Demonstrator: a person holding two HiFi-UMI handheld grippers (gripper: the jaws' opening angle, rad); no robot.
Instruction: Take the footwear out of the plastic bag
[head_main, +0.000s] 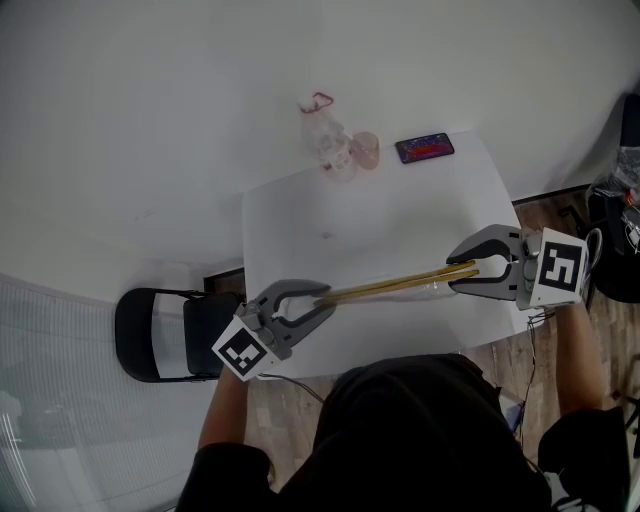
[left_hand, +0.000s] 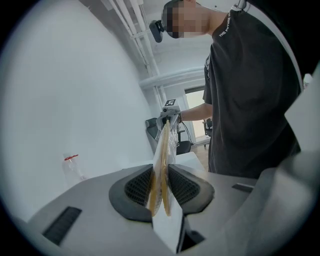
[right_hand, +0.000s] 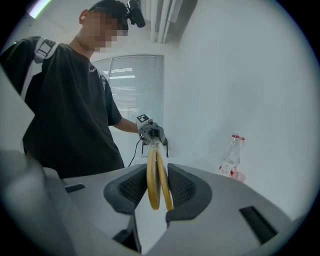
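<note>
Closest to the head camera is the person's dark shirt (head_main: 420, 430), with a bare forearm reaching out on each side. The left gripper (head_main: 328, 298) and the right gripper (head_main: 455, 272) face each other over the near edge of the white tabletop (head_main: 350, 220). Flat, yellow-soled footwear (head_main: 400, 283) is stretched between them, clear of the surface. The left gripper's fingers are clenched on one end of it. At the other end the right gripper's fingers grasp the two thin soles, which stand edge-on between the pads. A clear plastic bag (head_main: 440, 290) shows around the footwear near the right gripper. A black chair (head_main: 165, 335) stands on the floor left of the tabletop. At the far edge stand a clear bottle (head_main: 325, 135) with a red ring, a pinkish cup (head_main: 365, 150) just beside it, and a dark phone (head_main: 425, 148) lying flat.
</note>
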